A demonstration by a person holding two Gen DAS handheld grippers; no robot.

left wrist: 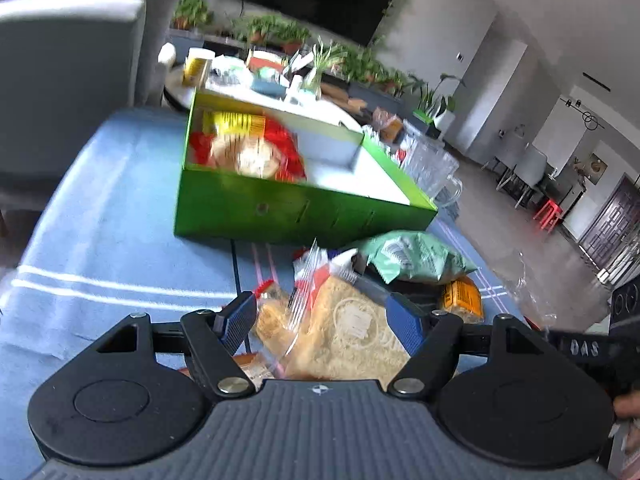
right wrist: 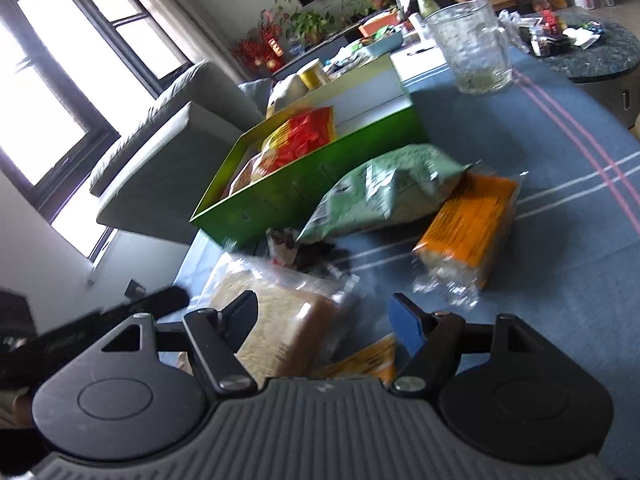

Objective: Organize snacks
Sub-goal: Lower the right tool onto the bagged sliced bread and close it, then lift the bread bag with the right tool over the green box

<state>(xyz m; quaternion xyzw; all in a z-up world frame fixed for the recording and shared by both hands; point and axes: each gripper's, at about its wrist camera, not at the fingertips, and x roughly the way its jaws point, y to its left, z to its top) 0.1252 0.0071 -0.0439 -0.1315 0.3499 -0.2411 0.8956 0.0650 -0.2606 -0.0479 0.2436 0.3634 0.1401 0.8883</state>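
On the blue striped table (left wrist: 100, 240) the green box (left wrist: 280, 212) sits ahead with a red snack packet (left wrist: 248, 148) already in its near compartment and a white-lined section beside it bare, while the loose snacks lie just in front. Both claws are spread and pinch nothing: the left claw (left wrist: 320, 322) hangs over a clear bag of pale noodle-like snack (left wrist: 352, 328), and the right claw (right wrist: 324, 320) hangs above that same bag (right wrist: 276, 320) from the other side, though blur makes it hard to tell whether any pad brushes the wrapper. To do this step well, I judge one claw should settle squarely on the bag's firm middle, not on its crinkly sealed edge, and close gently so the contents are not crushed, then lift clear of the box wall before lowering. A pale green pouch (right wrist: 384, 192) leans against the box front and partly over an orange packet (right wrist: 468, 224), so it may block a low path. A glass mug (right wrist: 472, 48) stands near the box's far corner and wants a wide berth
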